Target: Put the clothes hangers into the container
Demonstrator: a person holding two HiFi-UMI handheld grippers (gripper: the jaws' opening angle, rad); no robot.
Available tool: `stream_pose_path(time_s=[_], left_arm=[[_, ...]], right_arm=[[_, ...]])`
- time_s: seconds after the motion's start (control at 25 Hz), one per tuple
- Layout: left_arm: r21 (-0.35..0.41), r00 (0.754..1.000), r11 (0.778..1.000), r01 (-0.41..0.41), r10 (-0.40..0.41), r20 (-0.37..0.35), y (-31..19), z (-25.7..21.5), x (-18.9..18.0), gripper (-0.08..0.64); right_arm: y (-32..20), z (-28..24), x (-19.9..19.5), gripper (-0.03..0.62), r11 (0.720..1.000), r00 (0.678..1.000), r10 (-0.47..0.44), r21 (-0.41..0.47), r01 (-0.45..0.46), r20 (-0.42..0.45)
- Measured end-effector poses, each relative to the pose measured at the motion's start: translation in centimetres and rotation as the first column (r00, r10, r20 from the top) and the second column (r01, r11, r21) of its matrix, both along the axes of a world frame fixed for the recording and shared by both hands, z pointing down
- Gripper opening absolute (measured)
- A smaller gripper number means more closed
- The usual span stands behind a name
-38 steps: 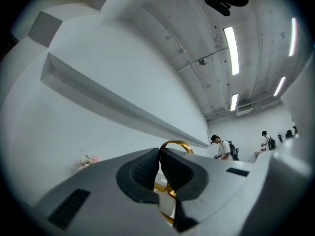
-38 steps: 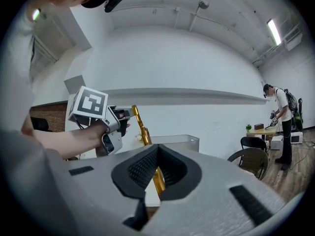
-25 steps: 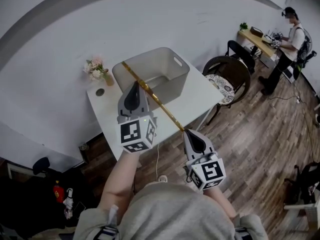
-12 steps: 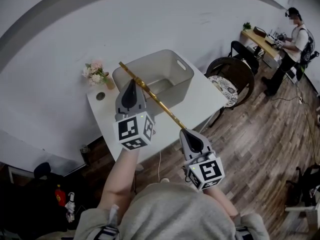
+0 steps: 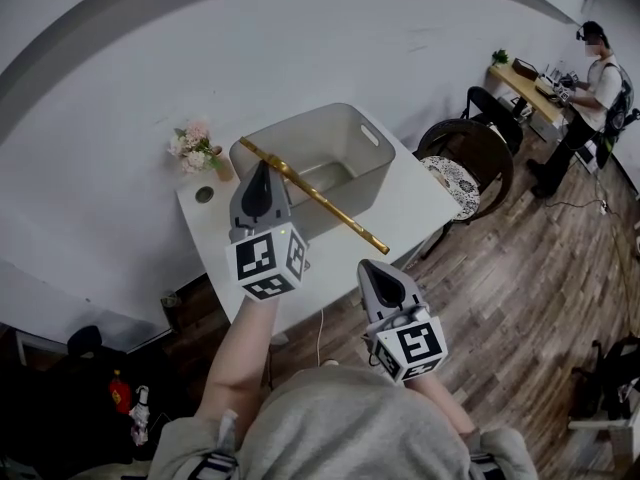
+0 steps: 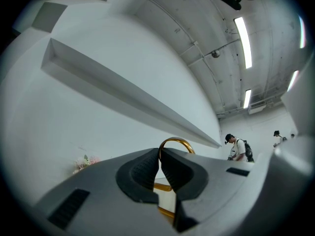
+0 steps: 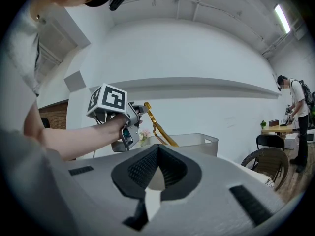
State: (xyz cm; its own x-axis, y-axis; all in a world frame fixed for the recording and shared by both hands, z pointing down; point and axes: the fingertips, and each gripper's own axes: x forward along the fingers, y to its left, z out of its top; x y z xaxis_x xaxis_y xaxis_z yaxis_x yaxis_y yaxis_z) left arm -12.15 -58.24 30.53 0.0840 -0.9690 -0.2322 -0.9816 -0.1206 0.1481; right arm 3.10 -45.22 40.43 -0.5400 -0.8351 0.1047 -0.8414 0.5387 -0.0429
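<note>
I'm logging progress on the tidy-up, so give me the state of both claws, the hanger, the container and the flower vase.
left claw: shut on the hanger, near its hook.
right claw: shut, nothing between the jaws.
hanger: held aloft, slanting across the container's front rim, not yet inside.
container: upright on the table, open-topped, no hanger lying in it.
flower vase: upright at the table's corner.

1. The clothes hanger (image 5: 312, 193) is gold.
2. The container (image 5: 372, 158) is pale grey, and the bench (image 5: 405, 208) is white.
3. The left gripper (image 5: 262, 173) and right gripper (image 5: 378, 271) are grey, with black fingers (image 6: 140, 173) and black-and-white square-patterned marker cubes.
4. The flowers (image 5: 188, 140) are pink, and the floor (image 5: 520, 268) is brown wood planking.
</note>
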Motion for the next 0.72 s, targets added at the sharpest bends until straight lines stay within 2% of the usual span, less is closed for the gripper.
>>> stream_pose_path(time_s=[0.48,0.72], left_arm=[[-0.055,0.999,0.997,0.045,-0.046,-0.009,-0.6,2.1,-2.1,0.015],[-0.109,0.997,0.991,0.071,-0.072,-0.004,-1.1,4.2,-3.1,0.017]], right_arm=[[-0.8,0.5,-0.4,0.002,1.0,1.0,-0.008,0.012,0.008,0.012],[-1.1,0.5,-0.6,0.002,1.0,1.0,-0.02,0.017,0.02,0.013]])
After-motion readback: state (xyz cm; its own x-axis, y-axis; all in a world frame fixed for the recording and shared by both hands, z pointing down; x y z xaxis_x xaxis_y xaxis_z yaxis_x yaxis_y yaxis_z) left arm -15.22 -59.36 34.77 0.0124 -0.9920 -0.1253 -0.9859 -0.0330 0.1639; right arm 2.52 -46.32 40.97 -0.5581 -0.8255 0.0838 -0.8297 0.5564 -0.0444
